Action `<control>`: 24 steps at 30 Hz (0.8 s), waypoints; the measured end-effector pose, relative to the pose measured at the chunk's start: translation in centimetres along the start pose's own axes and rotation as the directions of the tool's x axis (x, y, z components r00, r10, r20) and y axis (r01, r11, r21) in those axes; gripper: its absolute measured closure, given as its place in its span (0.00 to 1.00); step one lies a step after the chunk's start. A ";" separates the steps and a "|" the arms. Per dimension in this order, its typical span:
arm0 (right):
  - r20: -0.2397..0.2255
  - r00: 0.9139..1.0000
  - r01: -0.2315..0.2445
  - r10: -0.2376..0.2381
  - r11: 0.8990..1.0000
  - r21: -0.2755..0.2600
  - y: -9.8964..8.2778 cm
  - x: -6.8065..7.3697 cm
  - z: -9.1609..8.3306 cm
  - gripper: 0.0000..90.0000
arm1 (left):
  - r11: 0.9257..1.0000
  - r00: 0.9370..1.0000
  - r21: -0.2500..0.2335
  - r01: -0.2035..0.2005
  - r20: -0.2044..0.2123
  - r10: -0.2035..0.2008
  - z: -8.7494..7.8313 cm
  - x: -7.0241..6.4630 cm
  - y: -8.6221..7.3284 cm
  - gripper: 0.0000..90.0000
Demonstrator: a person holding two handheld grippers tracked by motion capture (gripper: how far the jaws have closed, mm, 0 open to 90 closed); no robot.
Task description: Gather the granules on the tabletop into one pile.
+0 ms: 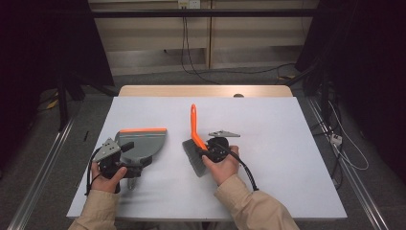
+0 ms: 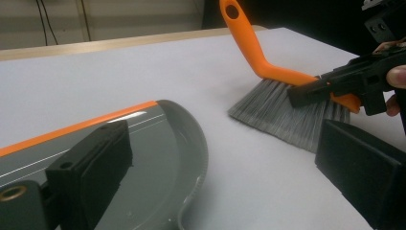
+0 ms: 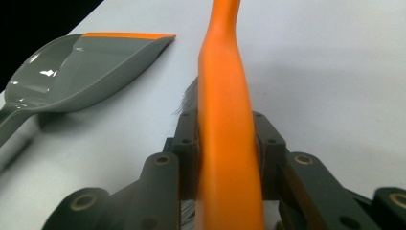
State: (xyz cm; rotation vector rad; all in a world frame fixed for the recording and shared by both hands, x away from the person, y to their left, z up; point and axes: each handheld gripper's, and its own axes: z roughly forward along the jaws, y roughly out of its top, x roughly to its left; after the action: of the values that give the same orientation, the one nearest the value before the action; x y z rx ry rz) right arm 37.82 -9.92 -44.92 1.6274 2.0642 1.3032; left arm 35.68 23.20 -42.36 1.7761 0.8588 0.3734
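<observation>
We pinch the light, stiff orange plastic hand brush (image 1: pixel 193 125) with grey soft bristles in our right gripper (image 1: pixel 214 149), low on its handle, mid-table. Our left gripper (image 1: pixel 113 154) stands spread over the slick grey plastic dustpan (image 1: pixel 143 141).

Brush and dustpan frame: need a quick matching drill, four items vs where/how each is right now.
Items:
1. brush
2. dustpan
3. left tongs
4. white table

States:
A. grey pan with an orange front edge, lying flat
B. open, one jaw over the pan
C. orange handle clamped in the right tongs, bristles down at the surface
D. carries both tools

Pairs: 1-C, 2-A, 3-B, 4-D
</observation>
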 end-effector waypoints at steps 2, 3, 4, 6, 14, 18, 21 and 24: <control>0.003 1.000 -0.004 0.004 1.000 -0.001 0.0 -0.2 -0.2 0.77 | 1.000 1.000 0.000 0.000 0.000 0.000 0.0 0.0 0.0 0.06; 0.006 1.000 -0.007 0.007 1.000 -0.001 -0.1 -0.4 -0.3 0.77 | 1.000 1.000 -0.001 0.000 0.000 0.000 0.0 0.0 0.0 0.06; 0.007 1.000 -0.014 0.014 1.000 0.000 -0.1 -0.5 -0.4 0.77 | 1.000 1.000 0.000 -0.001 0.001 0.001 0.0 0.0 0.0 0.06; 0.008 1.000 -0.024 0.024 1.000 -0.003 -0.2 -0.7 -0.6 0.77 | 1.000 1.000 0.001 -0.001 0.001 0.001 0.0 -0.1 0.0 0.06; 0.020 0.998 -0.054 0.054 0.999 -0.006 -0.5 -1.4 -1.3 0.77 | 1.000 1.000 -0.001 -0.003 0.001 0.003 0.0 -0.2 0.1 0.06; 0.024 0.998 -0.057 0.057 0.998 -0.009 -0.6 -1.8 -1.6 0.77 | 1.000 1.000 -0.003 -0.003 0.001 0.003 0.0 -0.2 0.1 0.06; 0.028 0.998 -0.062 0.063 0.998 -0.009 -0.6 -2.0 -1.8 0.77 | 1.000 1.000 -0.001 -0.005 0.001 0.005 0.1 -0.2 0.1 0.06; 0.030 0.998 -0.061 0.061 0.998 -0.009 -0.7 -2.3 -2.0 0.77 | 1.000 1.000 -0.001 -0.005 0.001 0.005 0.1 -0.2 0.1 0.06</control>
State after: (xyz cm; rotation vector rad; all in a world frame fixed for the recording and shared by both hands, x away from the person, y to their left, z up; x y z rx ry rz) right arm 36.94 -12.89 -45.02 1.7086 2.0041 1.2954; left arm 35.60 23.00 -42.30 1.7775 0.8534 0.3763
